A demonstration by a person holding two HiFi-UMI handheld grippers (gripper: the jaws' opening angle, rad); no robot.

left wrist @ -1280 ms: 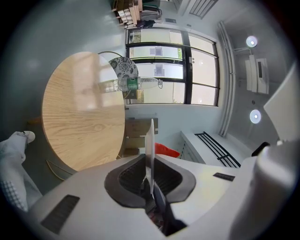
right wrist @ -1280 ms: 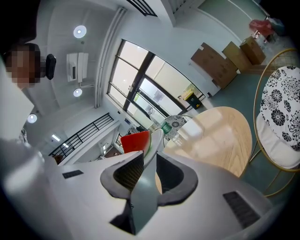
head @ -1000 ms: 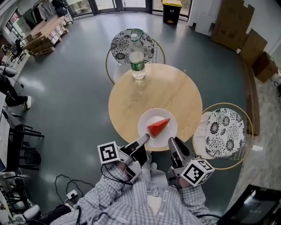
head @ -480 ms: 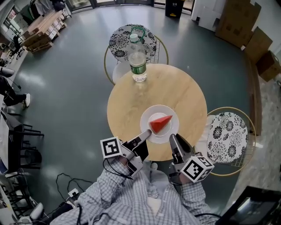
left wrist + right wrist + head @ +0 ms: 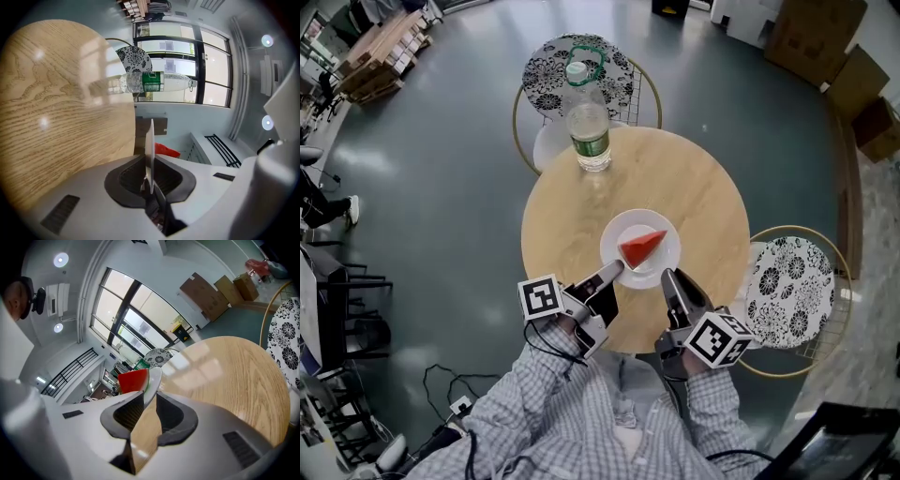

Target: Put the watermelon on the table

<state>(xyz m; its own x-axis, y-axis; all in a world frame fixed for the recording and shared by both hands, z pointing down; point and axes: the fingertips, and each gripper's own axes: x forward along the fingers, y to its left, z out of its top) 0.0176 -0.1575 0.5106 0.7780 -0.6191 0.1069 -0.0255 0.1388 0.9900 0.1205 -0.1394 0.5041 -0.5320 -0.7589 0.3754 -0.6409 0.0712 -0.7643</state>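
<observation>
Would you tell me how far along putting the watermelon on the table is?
Done: the watermelon sits on the plate, which is over the table. In hand: the left gripper and right gripper each clamp the plate's rim. Left: setting it down, if not already resting, then letting go.
</observation>
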